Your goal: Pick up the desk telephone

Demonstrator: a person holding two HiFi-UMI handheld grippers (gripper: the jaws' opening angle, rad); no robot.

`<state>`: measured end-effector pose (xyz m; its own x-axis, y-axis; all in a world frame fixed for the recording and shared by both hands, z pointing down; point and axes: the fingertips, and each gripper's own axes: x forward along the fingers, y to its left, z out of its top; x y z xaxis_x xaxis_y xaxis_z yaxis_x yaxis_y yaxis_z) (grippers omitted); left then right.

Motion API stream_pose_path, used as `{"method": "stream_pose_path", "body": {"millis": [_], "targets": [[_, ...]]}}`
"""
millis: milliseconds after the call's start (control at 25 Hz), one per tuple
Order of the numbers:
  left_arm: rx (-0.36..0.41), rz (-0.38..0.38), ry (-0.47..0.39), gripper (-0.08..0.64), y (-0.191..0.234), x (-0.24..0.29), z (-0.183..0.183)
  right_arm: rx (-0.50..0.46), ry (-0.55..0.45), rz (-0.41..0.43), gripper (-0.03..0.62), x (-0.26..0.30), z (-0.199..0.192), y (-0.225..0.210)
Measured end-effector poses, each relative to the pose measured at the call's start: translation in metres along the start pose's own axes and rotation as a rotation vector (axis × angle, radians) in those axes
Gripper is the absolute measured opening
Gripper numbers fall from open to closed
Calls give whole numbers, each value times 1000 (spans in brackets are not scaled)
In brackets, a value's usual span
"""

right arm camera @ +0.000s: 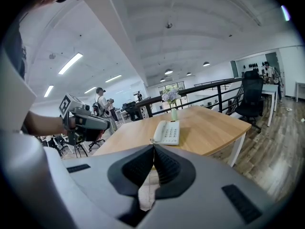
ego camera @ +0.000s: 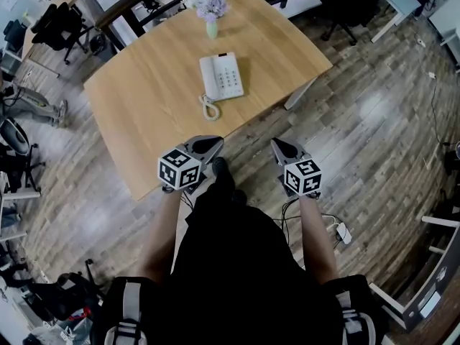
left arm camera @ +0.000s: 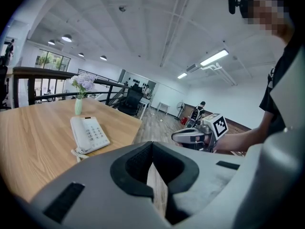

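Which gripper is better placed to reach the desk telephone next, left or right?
Left, probably. The left gripper is at the edge of the table, nearly in line with the telephone; the right gripper is over the floor, further aside. Both are shut.

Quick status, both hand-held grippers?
Left hand-held gripper: closed, holding nothing.
Right hand-held gripper: closed, holding nothing.

The desk telephone sits on the bench, about mid-way across. Beyond the telephone, by the bench's far edge, stands the flower vase. The coiled cord lies at the telephone's near end. Nearer than that, well apart from the telephone, the left gripper hangs at the bench's near edge, and the right gripper is off to its right, over the floor.
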<state>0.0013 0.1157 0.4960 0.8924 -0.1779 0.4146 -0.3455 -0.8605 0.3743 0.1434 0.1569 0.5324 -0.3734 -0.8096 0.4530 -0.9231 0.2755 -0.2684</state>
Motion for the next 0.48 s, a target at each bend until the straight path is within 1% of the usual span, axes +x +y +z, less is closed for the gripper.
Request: {"method": "stream_pose_path", "body": {"millis": [480], "targets": [[-52,13,12,21,42,11,5,38,36,8,25,40,7,-14]]}}
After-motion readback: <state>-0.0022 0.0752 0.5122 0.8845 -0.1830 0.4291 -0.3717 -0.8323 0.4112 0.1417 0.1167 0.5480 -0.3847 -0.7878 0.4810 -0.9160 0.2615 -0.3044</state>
